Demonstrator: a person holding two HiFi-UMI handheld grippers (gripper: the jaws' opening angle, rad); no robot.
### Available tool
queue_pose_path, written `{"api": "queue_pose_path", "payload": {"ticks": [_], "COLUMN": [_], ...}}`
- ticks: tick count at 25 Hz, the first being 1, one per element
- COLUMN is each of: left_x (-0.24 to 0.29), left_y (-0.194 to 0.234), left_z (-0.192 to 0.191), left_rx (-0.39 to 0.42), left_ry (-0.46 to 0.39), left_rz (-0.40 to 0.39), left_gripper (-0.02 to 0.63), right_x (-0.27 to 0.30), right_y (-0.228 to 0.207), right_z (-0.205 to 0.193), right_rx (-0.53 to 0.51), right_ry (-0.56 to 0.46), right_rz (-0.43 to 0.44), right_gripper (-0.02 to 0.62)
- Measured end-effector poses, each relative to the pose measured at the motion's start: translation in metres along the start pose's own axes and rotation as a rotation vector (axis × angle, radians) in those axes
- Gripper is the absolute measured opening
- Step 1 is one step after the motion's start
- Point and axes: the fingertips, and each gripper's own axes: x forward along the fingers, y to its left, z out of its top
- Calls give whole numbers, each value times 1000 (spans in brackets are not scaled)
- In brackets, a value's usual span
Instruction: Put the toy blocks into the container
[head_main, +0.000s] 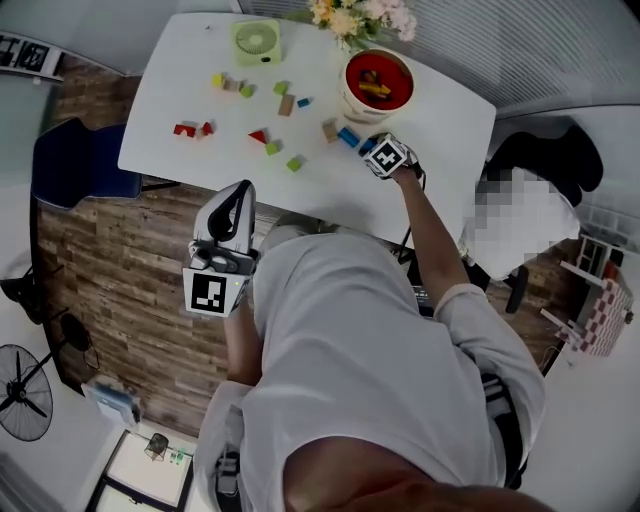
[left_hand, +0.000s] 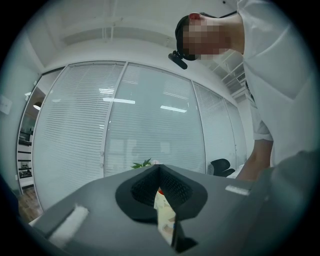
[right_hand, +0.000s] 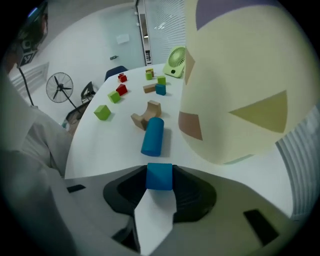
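Observation:
My right gripper (right_hand: 159, 186) (head_main: 368, 147) is shut on a small blue block (right_hand: 159, 175), low over the white table (head_main: 420, 170) beside the cream container (right_hand: 235, 90). That container (head_main: 350, 97) is red inside and holds a few blocks. Just ahead of the jaws lie a blue cylinder (right_hand: 152, 136) (head_main: 347, 137) and a tan arch block (right_hand: 147, 114). Several red, green, yellow and brown blocks (head_main: 272, 147) are scattered over the table's left half. My left gripper (head_main: 238, 196) (left_hand: 160, 195) is shut and empty, held off the table near the person's body, pointing at the window blinds.
A green desk fan (head_main: 257, 42) (right_hand: 176, 61) and a bunch of flowers (head_main: 360, 15) stand at the table's far edge. A blue chair (head_main: 75, 165) is at the left, a black chair (head_main: 545, 160) at the right, a floor fan (head_main: 22, 392) on the floor.

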Motion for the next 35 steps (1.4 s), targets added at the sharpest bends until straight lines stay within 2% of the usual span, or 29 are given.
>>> {"api": "queue_pose_path", "payload": {"ticks": [1, 3, 6, 9, 15, 18, 21, 24, 27, 35], "left_x": [-1, 0, 4, 9, 20, 26, 30, 31, 32, 30], "left_y": [0, -1, -2, -6, -16, -22, -26, -26, -25, -20], "left_z": [0, 0, -1, 2, 4, 10, 14, 16, 17, 22], "left_rx": [1, 4, 4, 12, 26, 27, 26, 31, 32, 26], "left_ry": [-1, -4, -7, -15, -33, -40, -43, -47, -56, -80], "left_rz": [1, -4, -22, -45, -102, -126, -144, -154, -155, -129], "left_gripper": [-2, -3, -3, -3, -3, -3, -3, -3, -3, -3], "right_x": [1, -3, -24, -59, -163, -212, -251, -274, -281, -241], "right_y": [4, 6, 3, 0, -7, -10, -16, -28, -47, -119], "right_z": [-2, 1, 18, 37, 79, 92, 103, 116, 132, 167], "right_rx": [9, 9, 48, 129, 239, 244, 230, 207, 173, 155], "right_ry": [-5, -56, -206, -401, -863, -1023, -1129, -1183, -1178, -918], "right_rz": [6, -11, -50, -70, -124, -149, -177, -208, -242, -343], "right_gripper": [149, 148, 147, 147, 147, 147, 147, 147, 147, 147]}}
